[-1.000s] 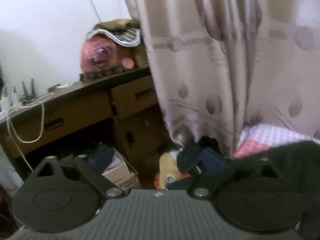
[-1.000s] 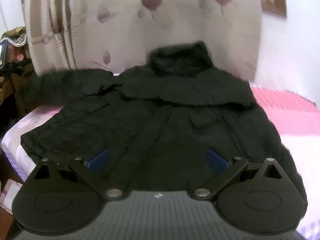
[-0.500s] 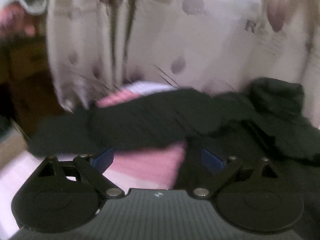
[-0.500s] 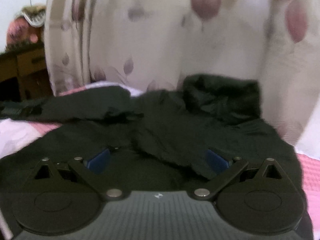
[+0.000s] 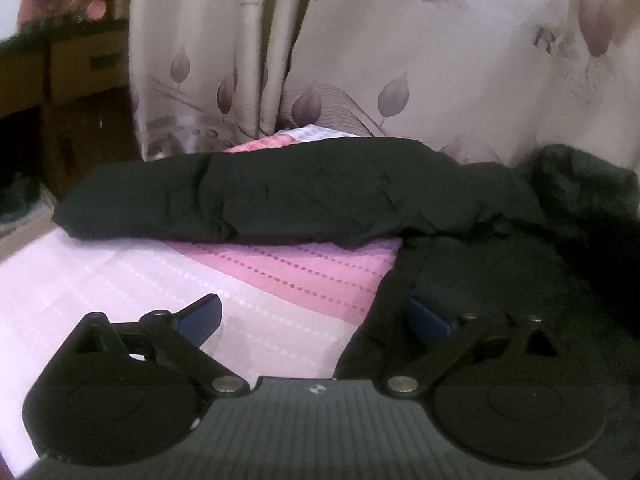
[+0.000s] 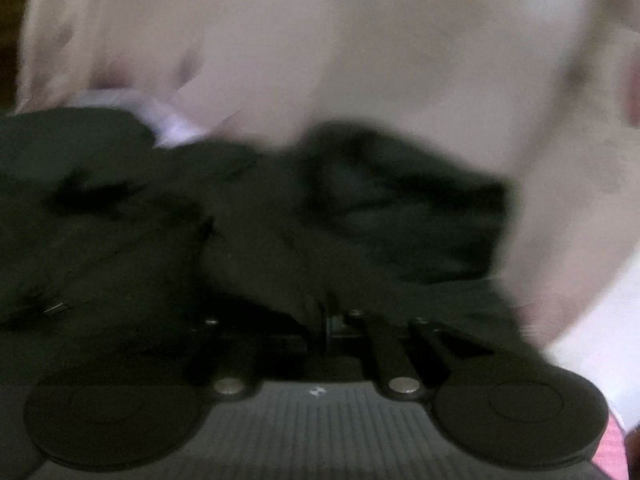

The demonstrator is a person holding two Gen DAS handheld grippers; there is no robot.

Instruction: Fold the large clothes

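In the right wrist view almost everything was smeared by motion blur, so we could make out little beyond dark cloth and a pale curtain behind it. The right hand-held gripper (image 6: 326, 322) had its linkage arms drawn in toward the centre and its fingers pressed together, with a fold of the black jacket (image 6: 256, 216) bunched right at them; it looked to be pinching that fabric, though the fingertips themselves were lost in the dark cloth. The darker mound (image 6: 392, 196) beyond the gripper could be the collar, but we could not tell for sure.

The left wrist view was sharper. The left hand-held gripper (image 5: 316, 316) stood spread wide, holding nothing: its left finger (image 5: 200, 314) hung over the bare pink bedspread (image 5: 304, 268), while its right finger (image 5: 430, 316) sat over the jacket's body, partly sunk against the dark cloth. The jacket's edge fell between the two fingers.

The jacket (image 5: 480, 272) lay flat on the bed, cut off by the frame on the right and below. One sleeve (image 5: 256, 196) stretched out sideways from the body, its long axis running left to right across the view, its cuff end pointing left toward the wooden drawers (image 5: 84, 64). The fuzzy collar (image 5: 584, 176) lay at the far right end of the sleeve, next to the curtain (image 5: 360, 60). The curtain hung just behind the sleeve and hid the wall. The jacket's other sleeve and hem were not visible.
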